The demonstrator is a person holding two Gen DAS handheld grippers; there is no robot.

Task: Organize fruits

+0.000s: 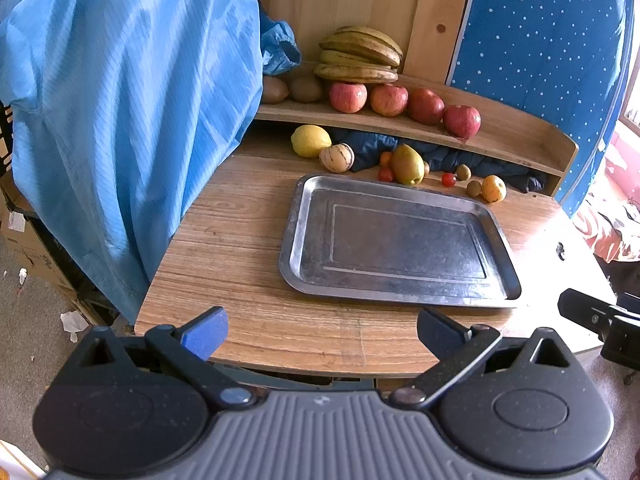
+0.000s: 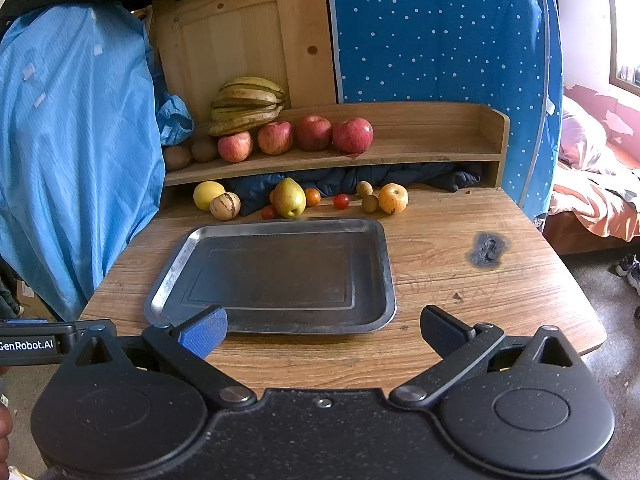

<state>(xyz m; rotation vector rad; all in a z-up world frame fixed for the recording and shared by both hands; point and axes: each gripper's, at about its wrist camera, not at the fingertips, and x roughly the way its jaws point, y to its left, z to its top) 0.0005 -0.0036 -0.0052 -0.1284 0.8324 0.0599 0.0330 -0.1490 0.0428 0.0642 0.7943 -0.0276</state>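
An empty metal tray lies on the wooden table. Behind it sits a row of loose fruit: a lemon, a striped melon, a pear, cherry tomatoes and a yellow apple. Bananas and red apples rest on the shelf. My left gripper hangs open over the table's near edge. My right gripper is open too, at the tray's near rim, holding nothing.
A blue cloth hangs along the table's left side. A raised wooden shelf runs across the back, dark fabric under it. A burn mark scars the table right of the tray. A bed stands far right.
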